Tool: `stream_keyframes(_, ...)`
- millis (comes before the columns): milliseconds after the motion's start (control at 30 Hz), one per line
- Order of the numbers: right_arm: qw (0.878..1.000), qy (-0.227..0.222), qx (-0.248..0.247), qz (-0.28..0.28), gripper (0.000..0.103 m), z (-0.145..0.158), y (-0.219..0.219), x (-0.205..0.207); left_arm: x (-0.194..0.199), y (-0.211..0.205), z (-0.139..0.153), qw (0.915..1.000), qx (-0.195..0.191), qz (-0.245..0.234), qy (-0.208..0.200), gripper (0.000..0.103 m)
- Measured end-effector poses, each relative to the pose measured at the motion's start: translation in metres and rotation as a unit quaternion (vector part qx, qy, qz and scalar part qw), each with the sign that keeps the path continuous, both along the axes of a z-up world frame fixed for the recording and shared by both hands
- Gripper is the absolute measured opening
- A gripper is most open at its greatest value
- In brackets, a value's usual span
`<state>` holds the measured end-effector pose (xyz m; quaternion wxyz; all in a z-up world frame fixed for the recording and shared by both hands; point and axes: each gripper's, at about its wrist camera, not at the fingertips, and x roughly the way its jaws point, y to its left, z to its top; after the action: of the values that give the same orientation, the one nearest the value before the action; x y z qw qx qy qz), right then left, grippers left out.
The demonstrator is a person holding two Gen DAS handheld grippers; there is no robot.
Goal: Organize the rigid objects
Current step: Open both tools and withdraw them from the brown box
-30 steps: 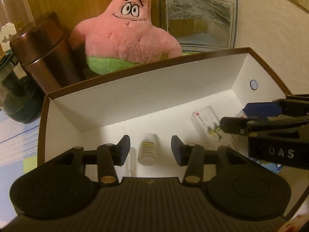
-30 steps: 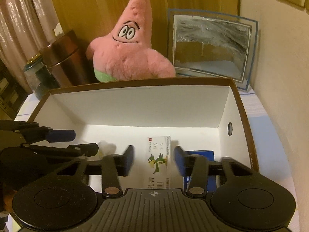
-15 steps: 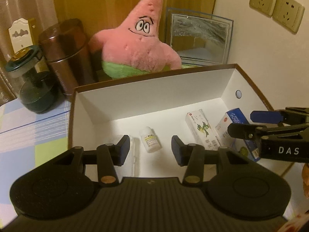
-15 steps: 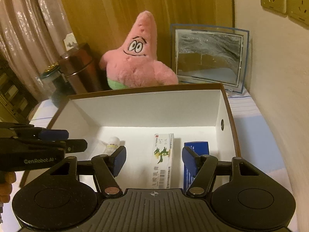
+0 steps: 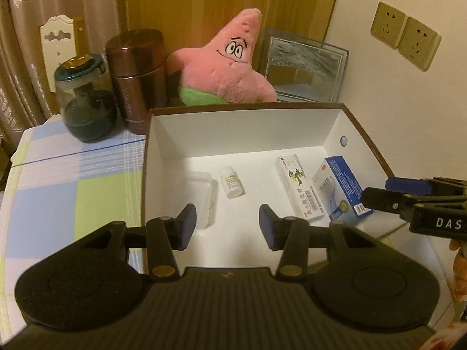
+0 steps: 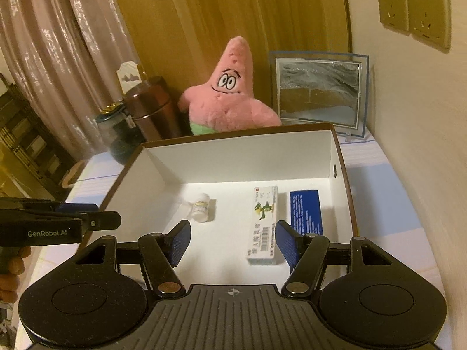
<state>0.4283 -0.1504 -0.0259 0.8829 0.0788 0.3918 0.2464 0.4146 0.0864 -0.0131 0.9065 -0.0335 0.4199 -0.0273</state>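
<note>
Both grippers hang above the near edge of the white box (image 5: 242, 125) on the desk (image 5: 73, 180): the left gripper (image 5: 227, 226) has its fingers parted with nothing between them, and the right gripper (image 6: 232, 240) likewise stands apart and empty. On the box floor lie a clear plastic case (image 5: 201, 198) at 9 o'clock, a small white bottle (image 5: 231, 181) just beside it, and a white carton (image 5: 300, 188) touching a blue carton (image 5: 341, 189) at 3 o'clock. A pink starfish plush (image 5: 224, 70) sits behind the box at 12 o'clock.
</note>
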Motion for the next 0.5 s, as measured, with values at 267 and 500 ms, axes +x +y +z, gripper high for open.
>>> stream_keyframes(267,1.000,-0.003,0.010,0.005,0.064,0.010,-0.006,-0.031,-0.041,0.004,0.011,0.9999,-0.007,0.007,-0.008,0.045)
stream_keyframes(500,1.000,0.002,0.005,0.009,0.064,0.011,-0.009,-0.053,-0.070,0.007,0.014,0.9997,-0.017,0.016,-0.011,0.045)
